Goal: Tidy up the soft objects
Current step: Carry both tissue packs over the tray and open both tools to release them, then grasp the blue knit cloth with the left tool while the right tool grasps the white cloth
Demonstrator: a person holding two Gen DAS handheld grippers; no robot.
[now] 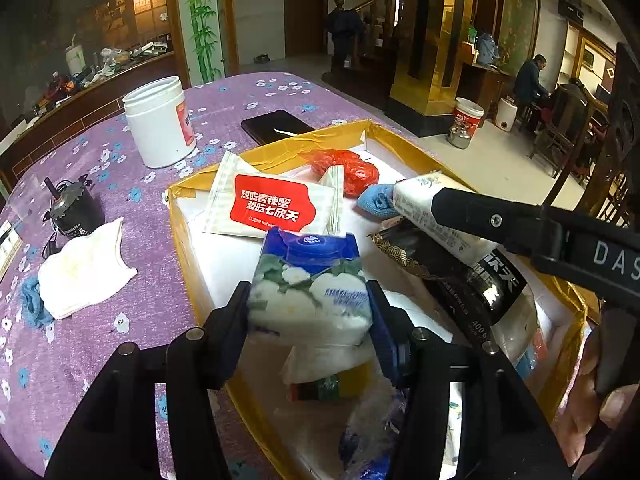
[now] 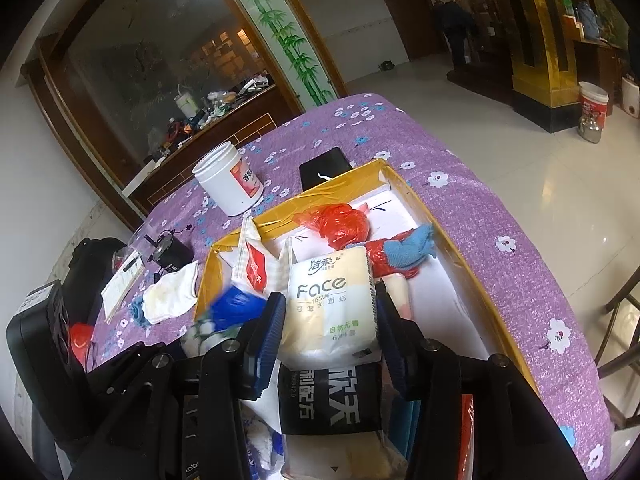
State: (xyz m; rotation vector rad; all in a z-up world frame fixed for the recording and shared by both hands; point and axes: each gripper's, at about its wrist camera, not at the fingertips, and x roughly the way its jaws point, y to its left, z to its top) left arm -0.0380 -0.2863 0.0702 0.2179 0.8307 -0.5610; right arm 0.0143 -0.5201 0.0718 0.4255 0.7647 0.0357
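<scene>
Both tools were over the open yellow box (image 1: 178, 216), which sat on the counter (image 1: 132, 160) as the collecting place for the soft things. The left tool (image 1: 308, 304) was clenched on a blue-and-white tissue pack (image 1: 308, 280), its pads pressing the pack's two sides so that it hung above the box floor. The right tool (image 2: 330, 312) gripped a cream tissue pack (image 2: 332, 304) the same way, by the flanks, just above a black packet (image 2: 320, 404) already lying inside. A wet-wipe sachet (image 1: 272, 204), a red plastic bag (image 1: 348, 168) and a blue cloth (image 1: 376, 200) lay at the far end of the box, so the near end looked like the likely spot for both packs. A white cloth (image 1: 86, 268) lay outside on the counter, probably not yet sorted.
</scene>
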